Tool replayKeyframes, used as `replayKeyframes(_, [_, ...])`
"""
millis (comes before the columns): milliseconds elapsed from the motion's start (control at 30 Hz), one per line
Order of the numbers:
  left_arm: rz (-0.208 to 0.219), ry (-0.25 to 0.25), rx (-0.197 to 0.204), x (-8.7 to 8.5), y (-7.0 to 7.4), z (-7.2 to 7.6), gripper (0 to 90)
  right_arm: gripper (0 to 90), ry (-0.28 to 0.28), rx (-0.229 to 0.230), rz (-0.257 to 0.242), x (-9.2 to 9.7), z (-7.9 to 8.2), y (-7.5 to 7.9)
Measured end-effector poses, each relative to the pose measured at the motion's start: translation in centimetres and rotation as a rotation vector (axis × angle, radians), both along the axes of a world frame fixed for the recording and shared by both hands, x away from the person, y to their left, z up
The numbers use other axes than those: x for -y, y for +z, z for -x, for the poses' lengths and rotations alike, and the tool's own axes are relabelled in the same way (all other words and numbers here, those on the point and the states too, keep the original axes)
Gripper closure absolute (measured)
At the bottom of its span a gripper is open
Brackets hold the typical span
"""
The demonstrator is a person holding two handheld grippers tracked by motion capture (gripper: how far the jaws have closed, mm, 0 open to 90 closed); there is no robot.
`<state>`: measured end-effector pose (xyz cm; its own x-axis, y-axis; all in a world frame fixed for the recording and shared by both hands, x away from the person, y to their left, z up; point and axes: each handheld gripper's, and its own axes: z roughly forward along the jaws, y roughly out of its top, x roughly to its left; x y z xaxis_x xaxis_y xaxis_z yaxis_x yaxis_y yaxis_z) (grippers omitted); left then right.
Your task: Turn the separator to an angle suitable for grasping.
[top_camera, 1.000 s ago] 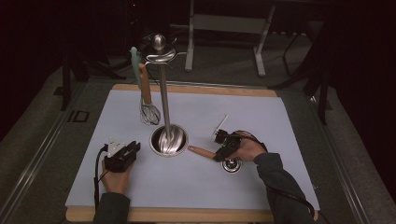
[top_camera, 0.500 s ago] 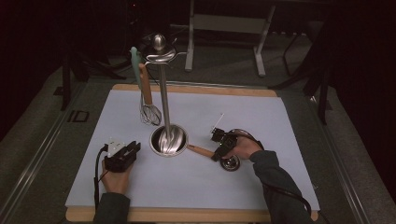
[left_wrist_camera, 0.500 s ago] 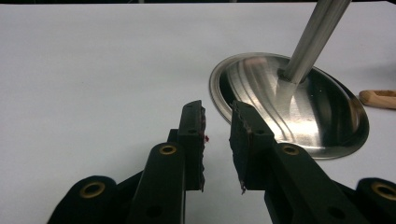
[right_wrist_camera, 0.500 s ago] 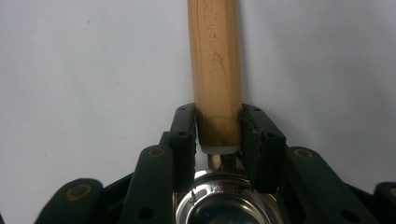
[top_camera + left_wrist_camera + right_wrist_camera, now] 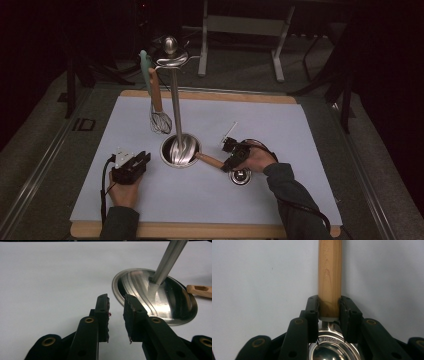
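Two black jaws pinch the ladle's (image 5: 329, 285) smooth wooden handle.

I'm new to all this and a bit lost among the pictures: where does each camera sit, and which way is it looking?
High view: above the person's side, looking forward and down on the table; both forearms and grippers show.
Left gripper view: rides the left gripper, facing the stand's steel base; its jaws stand apart with nothing between.
Right gripper view: rides the right gripper, jaws clamped on the ladle's wooden handle.
Shared: that handle's tip also shows in the left gripper view.
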<state>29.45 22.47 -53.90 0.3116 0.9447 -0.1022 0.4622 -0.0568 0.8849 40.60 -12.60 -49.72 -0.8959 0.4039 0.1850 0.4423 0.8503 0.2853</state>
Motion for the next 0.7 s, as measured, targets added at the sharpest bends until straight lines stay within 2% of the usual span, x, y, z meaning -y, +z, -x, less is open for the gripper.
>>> replayKeyframes(100, [-0.001, 0.000, 0.000, 0.0, 0.0, 0.0, 74.0, 70.7, -0.005, -0.010, -0.010, -0.1, -0.1, 0.0])
replayKeyframes(267, [-0.003, 0.000, 0.000, 0.0, 0.0, 0.0, 74.0, 69.3, -0.006, -0.038, 0.012, -0.3, -0.6, -0.3])
replayKeyframes(500, [-0.003, 0.000, -0.001, 0.0, 0.0, 0.0, 74.0, 68.8, -0.019, -0.077, -0.013, -0.1, -1.0, -0.5])
replayKeyframes(667, [-0.003, -0.001, -0.002, 0.0, 0.0, 0.0, 74.0, 69.2, -0.016, -0.062, -0.006, -0.2, -0.9, -0.4])
replayKeyframes(700, [-0.002, 0.000, -0.001, 0.0, 0.0, 0.0, 74.0, 69.5, -0.010, -0.046, 0.007, -0.3, -0.7, -0.3])
